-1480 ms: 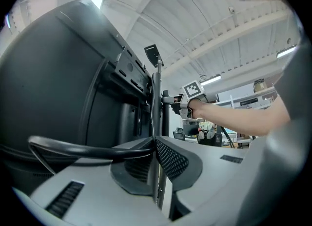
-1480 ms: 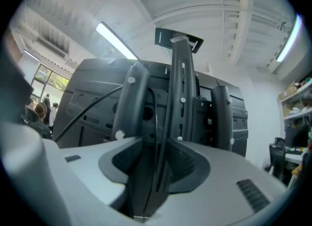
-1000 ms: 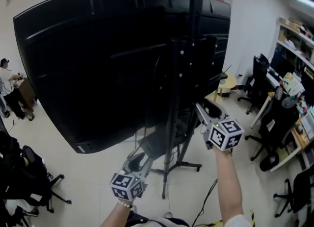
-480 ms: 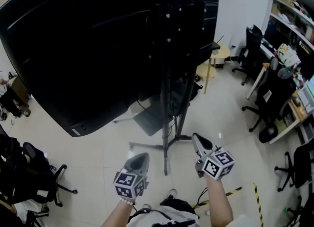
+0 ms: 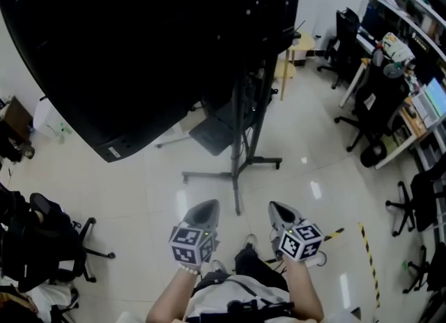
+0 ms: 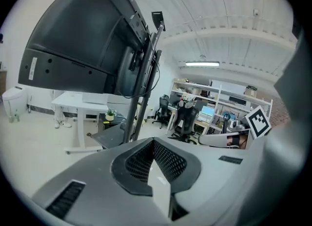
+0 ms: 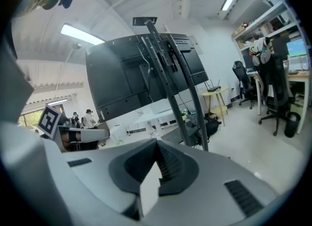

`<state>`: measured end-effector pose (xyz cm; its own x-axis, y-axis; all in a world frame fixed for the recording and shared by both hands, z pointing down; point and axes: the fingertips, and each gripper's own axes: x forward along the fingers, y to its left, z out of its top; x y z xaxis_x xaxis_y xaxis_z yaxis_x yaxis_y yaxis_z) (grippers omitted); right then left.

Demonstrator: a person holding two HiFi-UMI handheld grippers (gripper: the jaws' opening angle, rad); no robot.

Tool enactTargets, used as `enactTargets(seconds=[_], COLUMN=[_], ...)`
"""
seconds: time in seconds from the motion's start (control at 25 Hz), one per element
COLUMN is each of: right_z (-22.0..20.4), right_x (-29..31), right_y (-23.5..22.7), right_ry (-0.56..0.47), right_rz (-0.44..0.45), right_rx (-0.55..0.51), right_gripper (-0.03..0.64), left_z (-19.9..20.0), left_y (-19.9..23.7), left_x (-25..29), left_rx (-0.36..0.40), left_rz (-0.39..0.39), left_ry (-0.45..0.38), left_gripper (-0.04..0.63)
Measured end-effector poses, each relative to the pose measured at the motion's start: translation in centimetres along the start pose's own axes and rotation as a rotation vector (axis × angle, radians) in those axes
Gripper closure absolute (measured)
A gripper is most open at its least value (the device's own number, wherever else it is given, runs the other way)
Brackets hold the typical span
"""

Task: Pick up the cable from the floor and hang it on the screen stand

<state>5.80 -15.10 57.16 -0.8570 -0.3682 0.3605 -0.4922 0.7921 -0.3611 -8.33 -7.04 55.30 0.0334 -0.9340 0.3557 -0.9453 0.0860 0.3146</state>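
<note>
Both hand-held grippers have come down from the stand's column to waist level, and the head view has tipped toward the floor.

Left hand-held gripper: jaws fully together, nothing between them. Right hand-held gripper: also closed and empty. They sit side by side over the pale tiled floor, just short of the nearest foot of the black metal screen stand.

The stand carries a large black flat screen, tilted forward. In the left gripper view, a dark cable loop hangs behind the screen against the column. This is probably the task's cable, already hung. No loose cable shows on the floor ahead of the grippers.

Step in hand, as judged: withdraw and verify.
- Keep both grippers clear of the stand's feet.
- Check that the loop rests over a bracket, not on a smooth tube.
- If it sags, re-grip it mid-loop with one gripper and seat it higher.
</note>
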Motion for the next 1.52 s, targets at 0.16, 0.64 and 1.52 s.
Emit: enactTargets(seconds=[0.16,0.64,1.52], right_z=[0.2,3.8,2.9], right_x=[-1.6,-3.1,-2.1], right_y=[2.2,4.8,5.6], right_ry=[-0.032,-0.128,-0.083], right_rz=[-0.011,-0.008,0.001], right_rx=[-0.018,-0.056,-0.081], right_gripper=[0.612,0.612,0.612], left_z=[-1.0,-0.5,-0.9], left_y=[0.7,1.5,2.4], left_x=[-1.8,-4.5,-4.9], left_rx=[-0.010,0.005,-0.014], left_rz=[-0.009,0.023,0.037], left_ry=[-0.006,-0.042,-0.027], left_gripper=[0.594,0.594,0.594])
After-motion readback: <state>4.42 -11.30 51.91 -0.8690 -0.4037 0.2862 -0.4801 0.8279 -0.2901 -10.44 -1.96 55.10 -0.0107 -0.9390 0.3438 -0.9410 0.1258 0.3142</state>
